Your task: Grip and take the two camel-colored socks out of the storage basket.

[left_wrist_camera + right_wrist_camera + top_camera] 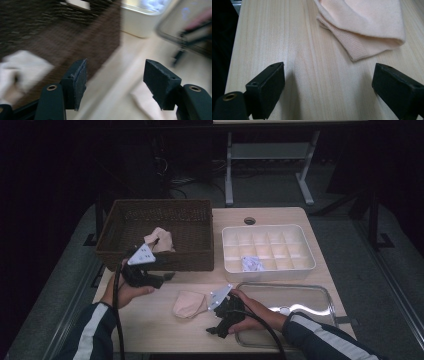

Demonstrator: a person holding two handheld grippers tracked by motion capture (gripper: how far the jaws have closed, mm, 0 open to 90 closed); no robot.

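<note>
High view: left gripper (167,276) gaping near basket (117,252) front edge; right gripper (214,330) gaping beside cloth (189,304).

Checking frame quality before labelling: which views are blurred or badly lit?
High view: dim, dark surround, glare on the clear tray. Left gripper view: motion blur smears the wicker basket and the cloth; jaws sharp. Right gripper view: sharp, evenly lit, folded peach cloth crisp.

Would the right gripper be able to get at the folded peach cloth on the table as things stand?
Probably yes: the right gripper stands open, and bare table lies between it and the peach cloth.
</note>
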